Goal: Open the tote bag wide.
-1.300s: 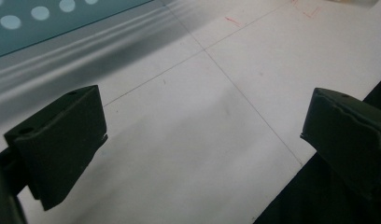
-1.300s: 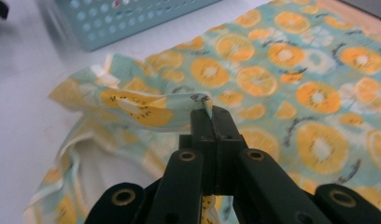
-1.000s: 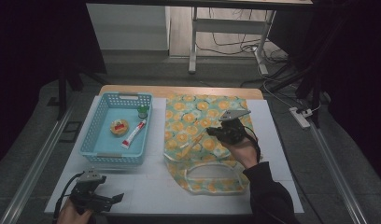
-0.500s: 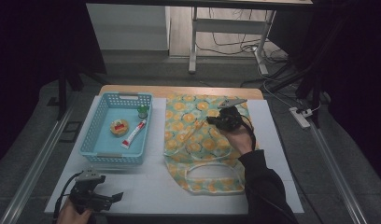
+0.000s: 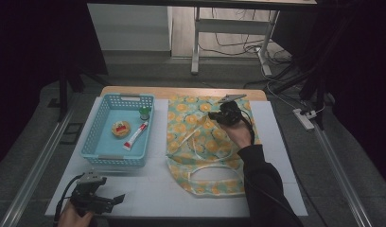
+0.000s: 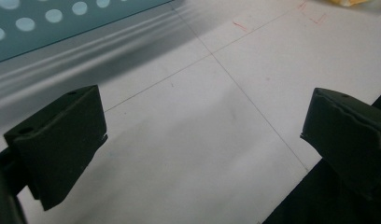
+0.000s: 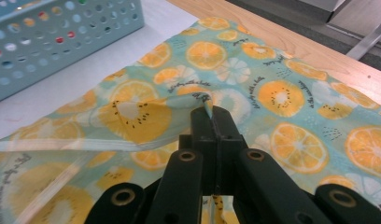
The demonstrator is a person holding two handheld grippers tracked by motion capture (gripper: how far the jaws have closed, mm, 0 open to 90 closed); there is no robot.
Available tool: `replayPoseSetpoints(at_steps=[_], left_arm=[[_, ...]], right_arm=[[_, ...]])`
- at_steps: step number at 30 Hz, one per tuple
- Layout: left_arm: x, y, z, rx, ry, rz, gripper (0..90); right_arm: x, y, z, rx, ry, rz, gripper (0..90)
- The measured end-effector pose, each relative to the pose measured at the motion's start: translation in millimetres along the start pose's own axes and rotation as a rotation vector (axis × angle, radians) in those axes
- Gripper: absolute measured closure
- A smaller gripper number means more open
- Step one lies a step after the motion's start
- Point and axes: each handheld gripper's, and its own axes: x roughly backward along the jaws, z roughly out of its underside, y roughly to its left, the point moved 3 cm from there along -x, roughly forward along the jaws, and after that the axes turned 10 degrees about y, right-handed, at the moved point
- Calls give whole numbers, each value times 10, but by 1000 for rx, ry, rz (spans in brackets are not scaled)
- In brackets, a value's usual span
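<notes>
White tabletop: fruit-print bag (image 5: pixel 200 142) is pinched in shut right gripper (image 7: pixel 210 112), apparently mid-fold; lifting it across likely follows.

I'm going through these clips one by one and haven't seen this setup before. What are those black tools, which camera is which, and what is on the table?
There is no robot here: a person holds a hand-operated claw in each hand. The wide picture comes from a fixed camera above the table; the other two come from cameras riding on each claw, looking along its black jaws.

On the white table stand a blue perforated basket holding a small tube, a round yellow item and a green-capped item. Beside it lies a fruit-print cloth bag with pale handles.

The right claw is shut on a pinched fold of the bag's fabric. The left claw rests near the table's front edge, jaws wide apart, holding nothing.
</notes>
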Motion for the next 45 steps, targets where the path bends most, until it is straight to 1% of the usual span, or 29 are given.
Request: replayPoseSetpoints(at_steps=[3,6,8,9,10,11,12,13,15,17,18,20,21,22,23,25,26,28,29,30,32,33,34,36,38,39,40,43,45], left_arm=[[-4,0,-2,2,2,3,0],[-6,1,-2,0,4,2,0],[-7,0,-2,-1,5,3,0],[-8,-1,-2,-1,6,3,0],[-8,-2,-2,-2,6,3,0],[-9,-3,-2,-3,7,2,0],[-10,-4,-3,-4,7,1,0],[-9,-5,-3,-5,9,2,0],[-11,-8,-3,-5,8,1,0],[-11,-9,-3,-7,8,1,0],[-11,-9,-3,-7,9,1,0],[-11,-9,-3,-6,9,0,0],[-11,-8,-2,-6,8,1,0],[-10,-8,-2,-6,8,1,0],[-10,-8,-2,-6,7,0,0],[-10,-10,-1,-7,8,-2,0],[-9,-11,-1,-8,7,-3,0],[-9,-9,-1,-6,8,-2,0],[-10,-9,-2,-4,7,-1,0],[-10,-9,-2,-5,7,-2,0],[-9,-11,-2,-6,7,-3,0],[-9,-11,-2,-6,6,-3,0],[-9,-12,-2,-5,7,-4,0],[-8,-12,-1,-6,6,-4,0],[-6,-12,-1,-6,7,-4,0],[-8,-12,-1,-7,6,-4,0],[-7,-11,0,-6,7,-3,0],[-5,-11,0,-5,5,-3,0],[-3,-13,1,-7,6,-4,0]], right_arm=[[-68,-47,-6,-3,7,6,900],[-162,-88,19,-5,29,13,899],[-279,-119,81,-10,69,17,896],[-279,-119,81,-10,69,17,896],[-318,-123,106,-13,88,18,894],[-359,-130,134,-12,107,22,894],[-435,-145,191,-10,145,31,891],[-435,-145,191,-10,145,31,891],[-497,-163,245,-19,177,34,874],[-517,-176,272,-26,182,35,848],[-506,-181,271,-29,180,34,828],[-450,-181,250,-39,166,30,750],[-372,-174,221,-44,142,21,692],[-336,-167,210,-48,132,21,658],[-336,-167,210,-48,132,21,658],[-276,-148,199,-53,124,11,590],[-249,-134,198,-49,122,8,563],[-186,-99,205,-33,121,20,513],[-122,-76,213,-29,117,21,450],[-122,-76,213,-29,117,21,450],[-71,-52,230,-29,117,1,402],[-28,-22,256,-25,116,-6,356],[-28,-22,256,-25,116,-6,356],[-1,10,286,-18,129,-17,318],[31,52,314,-14,130,-30,279],[58,100,341,-13,136,-50,235],[69,124,356,-9,138,-57,207],[85,175,389,-8,143,-69,160],[98,227,429,-1,147,-72,104]])
